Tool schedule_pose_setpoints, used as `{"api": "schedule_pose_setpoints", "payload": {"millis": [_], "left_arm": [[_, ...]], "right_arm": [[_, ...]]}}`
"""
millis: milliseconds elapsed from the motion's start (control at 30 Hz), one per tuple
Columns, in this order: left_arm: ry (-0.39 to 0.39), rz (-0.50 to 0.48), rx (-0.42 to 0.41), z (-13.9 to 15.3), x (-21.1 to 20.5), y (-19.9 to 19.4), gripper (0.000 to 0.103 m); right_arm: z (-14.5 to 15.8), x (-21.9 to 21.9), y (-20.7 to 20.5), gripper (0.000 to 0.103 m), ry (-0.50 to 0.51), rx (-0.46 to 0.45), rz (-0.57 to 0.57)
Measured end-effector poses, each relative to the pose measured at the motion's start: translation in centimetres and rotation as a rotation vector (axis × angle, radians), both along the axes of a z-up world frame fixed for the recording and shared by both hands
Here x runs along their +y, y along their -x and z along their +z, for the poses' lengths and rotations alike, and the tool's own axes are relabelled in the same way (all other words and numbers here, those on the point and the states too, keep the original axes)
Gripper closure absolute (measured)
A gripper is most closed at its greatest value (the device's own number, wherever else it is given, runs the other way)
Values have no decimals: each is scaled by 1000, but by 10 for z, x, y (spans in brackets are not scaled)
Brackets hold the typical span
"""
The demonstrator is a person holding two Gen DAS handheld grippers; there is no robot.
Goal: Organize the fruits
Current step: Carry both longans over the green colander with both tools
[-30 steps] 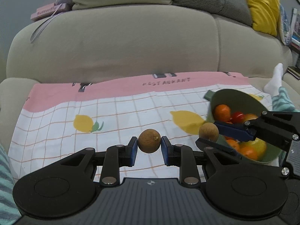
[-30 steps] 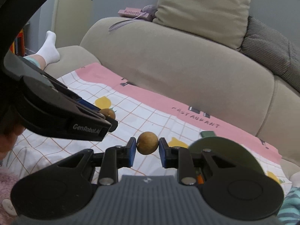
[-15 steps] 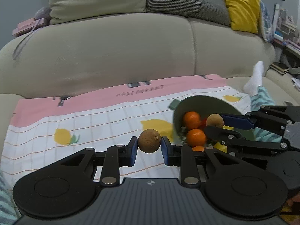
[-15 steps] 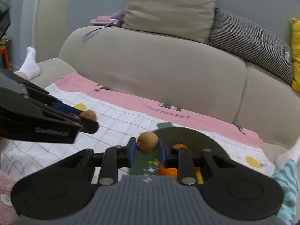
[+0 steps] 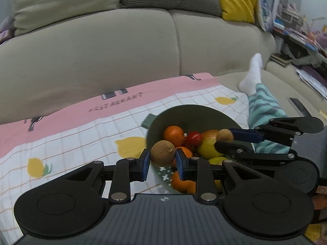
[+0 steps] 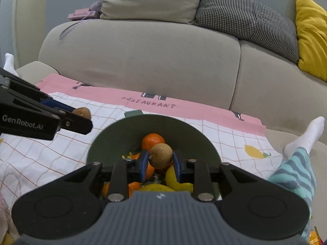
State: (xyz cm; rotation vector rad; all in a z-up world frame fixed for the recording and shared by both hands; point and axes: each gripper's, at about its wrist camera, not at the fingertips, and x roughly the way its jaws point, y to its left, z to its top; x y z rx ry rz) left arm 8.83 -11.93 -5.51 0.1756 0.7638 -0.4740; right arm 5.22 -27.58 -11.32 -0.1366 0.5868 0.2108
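We hold small round brown fruit in left gripper, clenched across middle, at near rim of green plastic bowl. Right gripper clamps similar fruit above bowl. We judge both light, firm-shelled, prone to roll.

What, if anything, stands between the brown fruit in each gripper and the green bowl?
Nothing visible does. The right gripper holds its brown fruit over the green bowl, above the oranges and lemons. The left gripper holds its brown fruit at the bowl's near-left rim, with only open air between.
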Motion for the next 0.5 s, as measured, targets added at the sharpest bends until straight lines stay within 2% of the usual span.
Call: {"api": "schedule_pose_setpoints", "payload": {"millis": [167,300,500], "left_arm": [[-83,-61,49,-10,-18,-15,73],[-118,-99,104,-16,-26,-28,73],[-224,-143,148,-27,-41,-44,73]], "right_arm": [[-11,-2,-8,80,-19,48,22],[-17,-3,-17,80,-46,86,56],[-26,-7,-30,80,-81,129,65]]}}
